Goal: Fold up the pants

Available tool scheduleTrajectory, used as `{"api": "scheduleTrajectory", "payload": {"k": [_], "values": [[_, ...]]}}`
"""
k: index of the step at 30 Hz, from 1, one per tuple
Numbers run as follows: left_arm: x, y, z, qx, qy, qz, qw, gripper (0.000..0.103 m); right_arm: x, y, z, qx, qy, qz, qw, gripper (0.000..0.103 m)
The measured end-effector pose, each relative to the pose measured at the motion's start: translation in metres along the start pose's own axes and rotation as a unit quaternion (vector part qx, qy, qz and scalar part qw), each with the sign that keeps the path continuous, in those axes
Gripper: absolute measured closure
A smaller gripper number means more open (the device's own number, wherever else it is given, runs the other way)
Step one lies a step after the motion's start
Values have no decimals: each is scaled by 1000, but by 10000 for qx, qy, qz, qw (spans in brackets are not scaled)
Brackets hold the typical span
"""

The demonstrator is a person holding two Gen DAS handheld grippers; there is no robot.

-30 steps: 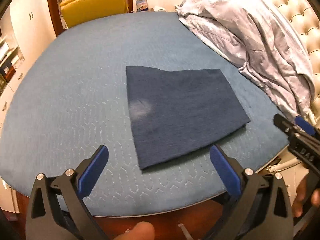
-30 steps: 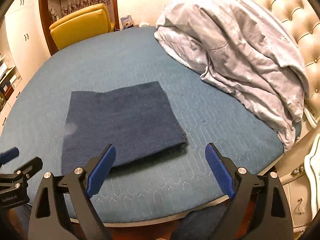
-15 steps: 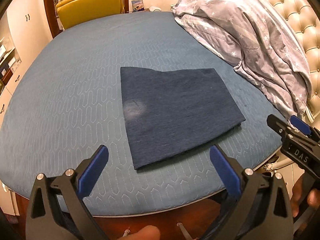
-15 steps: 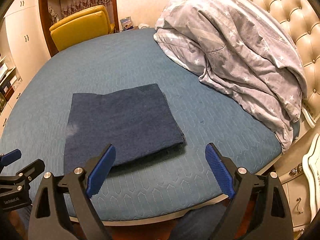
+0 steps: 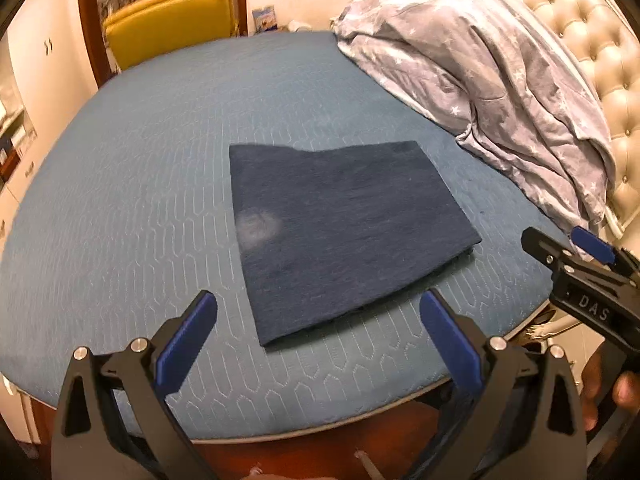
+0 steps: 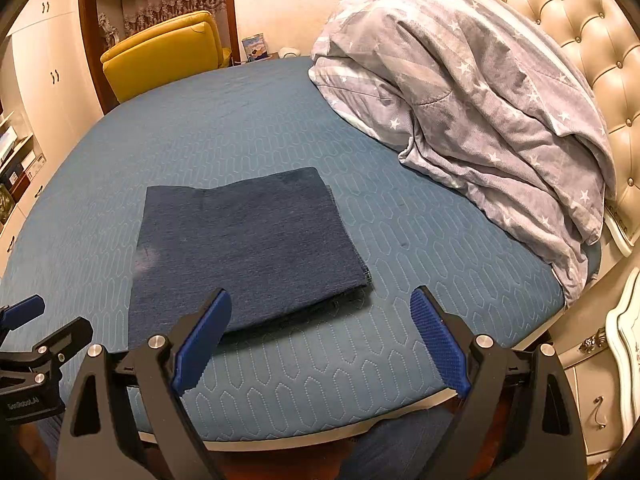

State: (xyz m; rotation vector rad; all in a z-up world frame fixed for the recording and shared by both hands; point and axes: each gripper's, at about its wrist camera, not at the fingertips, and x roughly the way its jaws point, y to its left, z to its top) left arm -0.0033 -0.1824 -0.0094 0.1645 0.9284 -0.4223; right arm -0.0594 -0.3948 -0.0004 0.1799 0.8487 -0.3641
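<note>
The blue quilted bed fills most of both views, its near edge curving along the bottom. A grey star-printed duvet is heaped in the upper right against the tufted headboard. A yellow armchair stands beyond the bed, upper left. The dark blue pants lie folded into a flat, nearly square packet in the centre of the frame, on the bed's near half; their layered edges face lower right, and the waistband and legs cannot be told apart. The left gripper and the right gripper both hang over the near edge with jaws spread wide, empty, clear of the pants.
</note>
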Motion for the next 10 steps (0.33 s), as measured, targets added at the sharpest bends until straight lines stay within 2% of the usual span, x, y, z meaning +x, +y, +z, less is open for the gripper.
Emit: {"api": "scheduleTrajectory", "payload": {"k": [7, 10], "values": [[5, -9, 6, 121, -29, -489, 9987, 2, 2, 0, 1, 9, 7, -5, 10000, 15], [10, 7, 9, -112, -69, -875, 9961, 1, 3, -3, -1, 37, 16, -10, 10000, 15]]}}
